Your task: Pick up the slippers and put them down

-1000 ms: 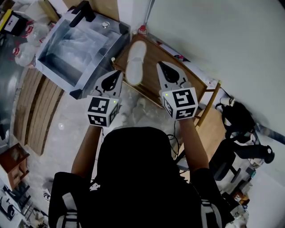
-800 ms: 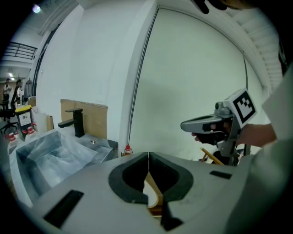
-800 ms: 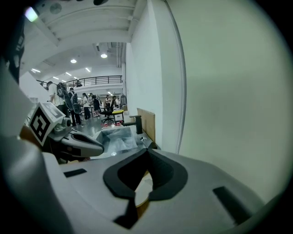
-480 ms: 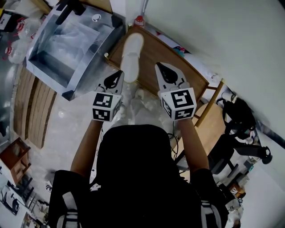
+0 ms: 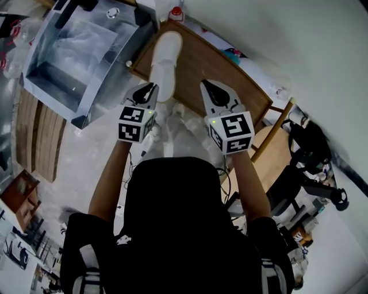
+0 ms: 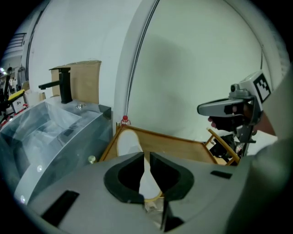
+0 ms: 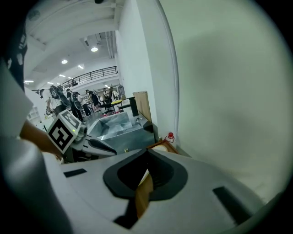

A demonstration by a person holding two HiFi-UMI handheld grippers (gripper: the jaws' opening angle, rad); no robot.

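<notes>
One white slipper (image 5: 164,60) lies lengthwise on the left part of a low wooden table (image 5: 201,63), toe towards the wall. My left gripper (image 5: 147,89) hovers at the slipper's near end, just left of it, jaws shut and empty. In the left gripper view the slipper (image 6: 127,142) shows straight beyond the shut left gripper (image 6: 145,156). My right gripper (image 5: 209,86) hangs over the table's middle, right of the slipper, shut with nothing in it. The right gripper view shows only wood past the right gripper (image 7: 147,154).
A steel sink basin (image 5: 63,51) with a black tap stands left of the table. A red-capped bottle (image 5: 175,12) sits at the table's far corner by the white wall. A wooden chair (image 5: 276,129) is at the right. Crumpled clear plastic (image 5: 178,129) lies on the floor.
Both grippers have sunk and tipped down towards the table, the left one closing in on the slipper's near end. The slipper has not moved.
</notes>
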